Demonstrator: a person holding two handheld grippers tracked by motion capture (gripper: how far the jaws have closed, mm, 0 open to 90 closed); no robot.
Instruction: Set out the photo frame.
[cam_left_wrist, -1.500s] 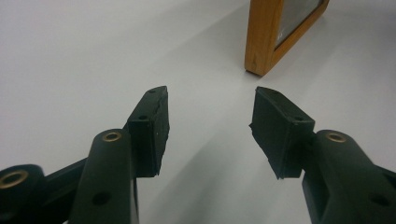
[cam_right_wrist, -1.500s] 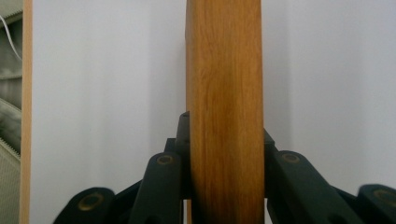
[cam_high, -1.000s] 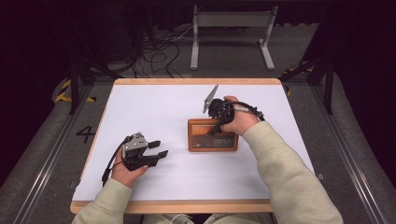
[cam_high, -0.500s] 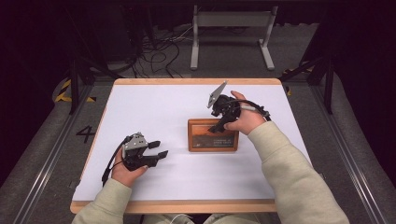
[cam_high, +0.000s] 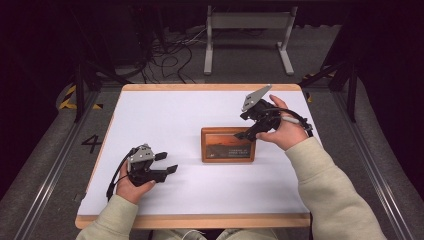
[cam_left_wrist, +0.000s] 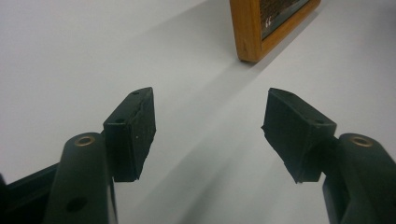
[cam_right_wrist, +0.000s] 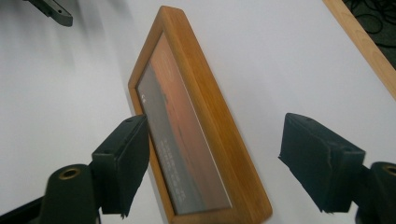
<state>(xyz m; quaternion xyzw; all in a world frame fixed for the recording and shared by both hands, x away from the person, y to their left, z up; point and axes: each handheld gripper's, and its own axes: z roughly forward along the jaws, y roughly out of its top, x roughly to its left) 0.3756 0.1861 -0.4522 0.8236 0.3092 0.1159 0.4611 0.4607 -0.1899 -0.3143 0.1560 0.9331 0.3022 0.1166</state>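
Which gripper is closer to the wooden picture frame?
Right. The right gripper hangs open just over the wooden picture frame at its right end, while the left gripper rests open on the table, well off to the frame's left.

**Framed picture flat on the table**

We see a wooden-framed picture (cam_high: 228, 145) lying face up right of the table's centre. Its thick frame is honey-coloured, and the dark reddish-orange print carries small pale lettering along its lower part.

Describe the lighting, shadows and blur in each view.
High view: table brightly lit, surroundings dark. Left gripper view: soft shadows streak the white surface; wooden frame fairly sharp, the near black fingertips softer. Right gripper view: frame slightly soft, the far-off left gripper blurred.
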